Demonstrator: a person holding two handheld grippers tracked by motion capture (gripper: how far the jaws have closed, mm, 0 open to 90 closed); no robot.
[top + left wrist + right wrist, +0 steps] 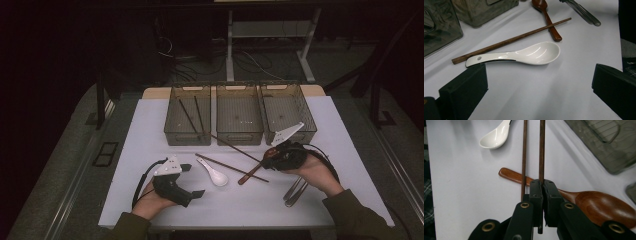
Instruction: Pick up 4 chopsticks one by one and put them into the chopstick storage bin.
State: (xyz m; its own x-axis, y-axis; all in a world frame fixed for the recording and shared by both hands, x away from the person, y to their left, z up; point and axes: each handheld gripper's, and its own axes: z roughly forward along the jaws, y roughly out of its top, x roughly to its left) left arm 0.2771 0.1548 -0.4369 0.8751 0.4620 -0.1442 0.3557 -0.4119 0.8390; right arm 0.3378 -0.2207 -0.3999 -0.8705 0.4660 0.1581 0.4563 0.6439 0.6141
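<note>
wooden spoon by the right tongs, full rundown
The wooden spoon is one piece of glossy reddish-brown wood with an oval bowl and a slim, round-ended handle. It lies flat on the white table, bowl up, under the right tongs, which are shut on a dark chopstick. A second chopstick lies across its handle. The left tongs' view shows that crossing too. Whether the tongs touch it is unclear.

- three mesh bins (238, 121)
- four chopsticks (232, 168)
- one white ceramic spoon (214, 172)
- one wooden spoon (251, 173)
- metal cutlery (295, 191), count unclear
</note>
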